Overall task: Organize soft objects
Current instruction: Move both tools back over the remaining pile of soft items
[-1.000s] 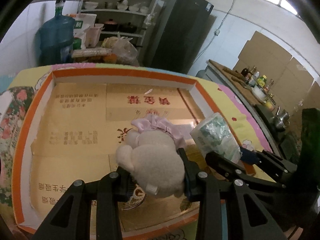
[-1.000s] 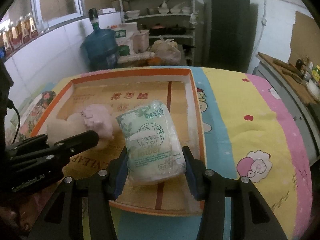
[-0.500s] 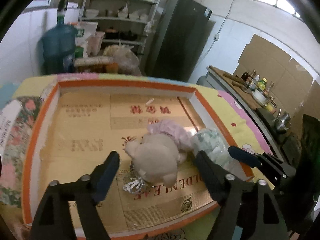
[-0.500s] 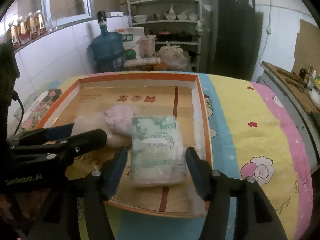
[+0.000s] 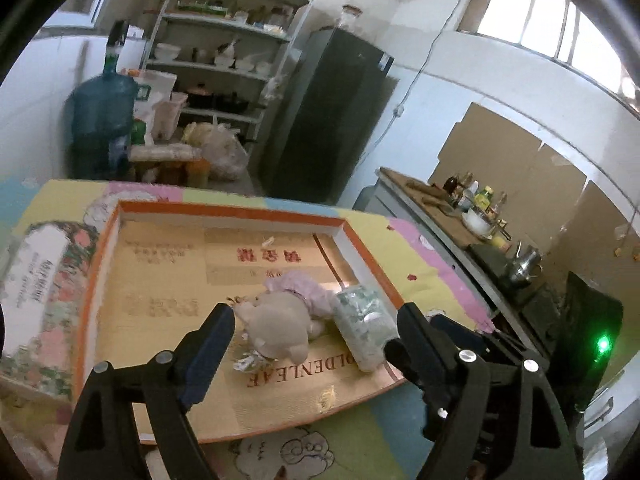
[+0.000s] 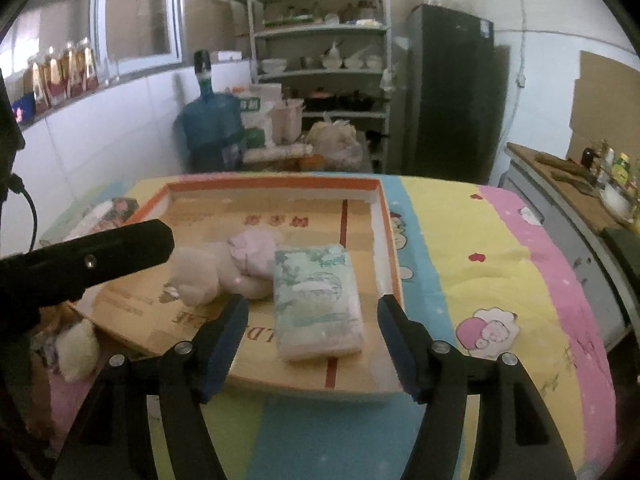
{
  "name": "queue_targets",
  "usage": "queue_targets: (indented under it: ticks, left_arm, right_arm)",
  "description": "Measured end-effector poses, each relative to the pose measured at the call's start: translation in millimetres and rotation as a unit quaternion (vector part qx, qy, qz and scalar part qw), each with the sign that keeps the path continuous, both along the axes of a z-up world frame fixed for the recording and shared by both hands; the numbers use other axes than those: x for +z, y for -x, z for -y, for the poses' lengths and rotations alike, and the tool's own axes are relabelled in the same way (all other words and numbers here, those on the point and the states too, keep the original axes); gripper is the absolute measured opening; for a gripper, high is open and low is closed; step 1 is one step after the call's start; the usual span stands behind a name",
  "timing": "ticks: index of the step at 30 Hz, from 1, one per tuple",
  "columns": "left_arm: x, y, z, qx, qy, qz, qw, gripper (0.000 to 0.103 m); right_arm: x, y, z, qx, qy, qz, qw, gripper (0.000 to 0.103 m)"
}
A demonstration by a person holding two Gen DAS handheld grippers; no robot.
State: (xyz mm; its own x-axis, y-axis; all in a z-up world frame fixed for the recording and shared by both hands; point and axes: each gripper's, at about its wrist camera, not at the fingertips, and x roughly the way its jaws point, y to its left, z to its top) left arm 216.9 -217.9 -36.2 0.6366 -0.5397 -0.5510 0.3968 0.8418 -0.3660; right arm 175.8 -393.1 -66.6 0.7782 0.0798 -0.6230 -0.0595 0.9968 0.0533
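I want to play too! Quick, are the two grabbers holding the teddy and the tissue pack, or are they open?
Left gripper: open, just released the teddy.
Right gripper: open, just released the tissue pack.

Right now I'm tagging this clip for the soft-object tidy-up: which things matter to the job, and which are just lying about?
Part of the job:
plush toy
tissue pack
orange-rimmed tray
left gripper, jaws open
right gripper, jaws open

Just lying about:
water jug
shelf rack
fridge
kettle
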Motion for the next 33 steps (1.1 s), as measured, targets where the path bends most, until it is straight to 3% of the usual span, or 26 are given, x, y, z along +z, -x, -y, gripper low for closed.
queue_targets:
  ticks: [5, 10, 15, 22, 28, 33]
  left_arm:
    - [17, 16, -12, 0.01, -0.034, 0.036, 0.9987, 0.083]
    - [32, 39, -25, 0.022, -0.066, 0.074, 0.9948, 0.083]
    - [39, 61, -57, 0.02, -0.018, 0.087, 0.9959, 0.083]
    - [52, 83, -91, 0.054, -0.034, 0.12, 0.9908, 0.083]
    - [60, 100, -119, 0.057, -0.03, 0.121, 0.9905, 0.083]
    - [69, 119, -149, 0.077, -0.042, 0.155, 0.984, 0.083]
  right_arm:
    - [14, 27, -10, -0.02, -0.016, 0.031, 0.999, 0.072]
    - [34, 62, -25, -0.011, -0.067, 0.064, 0.996, 0.073]
    - [48, 94, -52, -0.008, -0.068, 0.086, 0.994, 0.075]
    - [54, 114, -82, -0.005, -0.064, 0.096, 0.993, 0.075]
    - [60, 124, -109, 0.006, -0.057, 0.109, 0.992, 0.075]
    - [66, 132, -140, 0.023, -0.038, 0.127, 0.991, 0.075]
